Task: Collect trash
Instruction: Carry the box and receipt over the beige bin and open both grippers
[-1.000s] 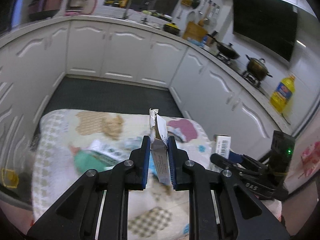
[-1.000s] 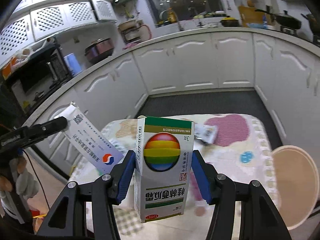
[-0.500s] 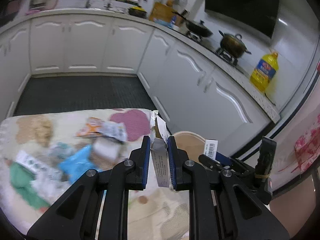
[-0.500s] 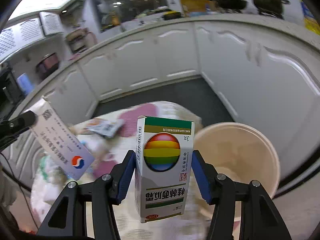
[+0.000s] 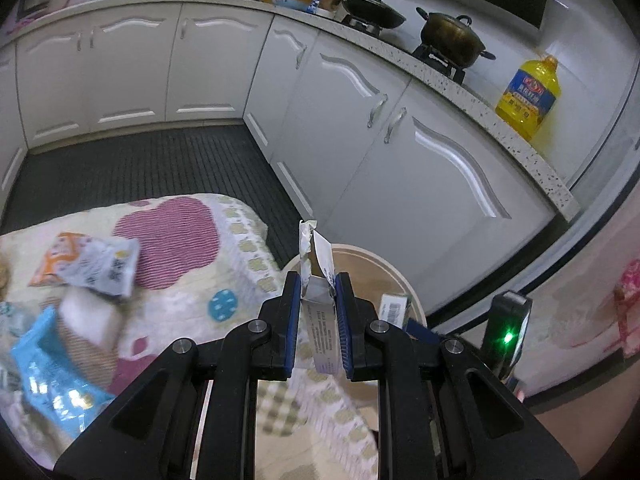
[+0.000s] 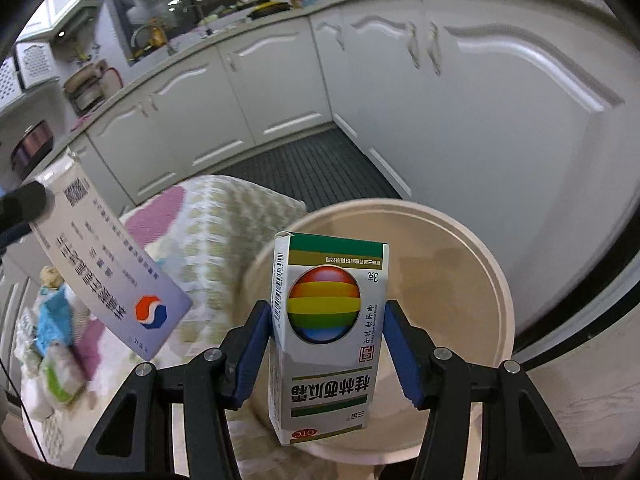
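Observation:
My left gripper is shut on a flattened pale medicine box, edge on between the blue pads; the same box hangs at the left of the right wrist view. My right gripper is shut on an upright box with a rainbow ball print. Both boxes hover over the beige round bin, whose rim shows just beyond the left fingers. Loose wrappers and a blue packet lie on the patterned cloth table.
White kitchen cabinets curve around a dark ribbed floor mat. On the counter stand a pot and a yellow oil bottle. The bin stands on the floor beside the table's right end.
Both grippers swung right from above the table toward the bin and sank a little, each keeping its box. The bin now fills the space under the right gripper.

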Available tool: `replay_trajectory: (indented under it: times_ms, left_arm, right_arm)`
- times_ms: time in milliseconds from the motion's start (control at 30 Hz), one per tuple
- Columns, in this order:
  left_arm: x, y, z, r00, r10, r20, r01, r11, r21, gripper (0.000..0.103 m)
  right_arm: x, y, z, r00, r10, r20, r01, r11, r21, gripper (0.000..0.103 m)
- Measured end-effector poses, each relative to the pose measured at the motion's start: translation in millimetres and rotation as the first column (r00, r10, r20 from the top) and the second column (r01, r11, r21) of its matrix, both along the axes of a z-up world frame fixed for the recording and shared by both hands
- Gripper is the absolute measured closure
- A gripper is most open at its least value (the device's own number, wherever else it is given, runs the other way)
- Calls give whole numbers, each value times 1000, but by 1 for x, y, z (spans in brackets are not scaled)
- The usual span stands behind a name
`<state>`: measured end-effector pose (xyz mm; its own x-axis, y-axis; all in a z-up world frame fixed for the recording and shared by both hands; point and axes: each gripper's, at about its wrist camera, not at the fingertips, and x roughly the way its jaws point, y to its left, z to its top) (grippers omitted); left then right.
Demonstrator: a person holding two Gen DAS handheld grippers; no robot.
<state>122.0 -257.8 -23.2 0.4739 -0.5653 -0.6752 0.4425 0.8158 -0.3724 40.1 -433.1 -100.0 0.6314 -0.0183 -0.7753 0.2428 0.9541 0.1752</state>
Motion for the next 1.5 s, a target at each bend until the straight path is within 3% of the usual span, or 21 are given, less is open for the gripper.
replay_trajectory:
  times_ms: [367,667,733,833,1100,1500]
  left_arm:
    - [11,-48,-45,1000,-5,-18,6,997,74,88]
    - [6,-54,-65,999,-28,-31,31,992,119,87]
    - [4,-53,-65,999,-39,-30,42,991,124,87]
    - [3,-50,-66,998,-44,-40,48,991,123,86]
    - [-2,-34,-62,999,-28,-39,31,995,99,62]
    - [-23,0,-39,1000,-19,9,18,995,99,57]
  right_arm:
    - [10,-31,-50,992,-86,-95,89,996,30,48]
    - [13,-36,-65,985,-122,-120,128,991,41,45]
    - [12,-38,-64,985,-130,-113,136,990,50,35]
    - [9,-37,-63,985,-137,-105,143,988,57,35]
    - [1,-32,-51,987,-134,-87,139,989,56,35]
    - [-9,0,-2,998,-59,-11,59,998,6,34]
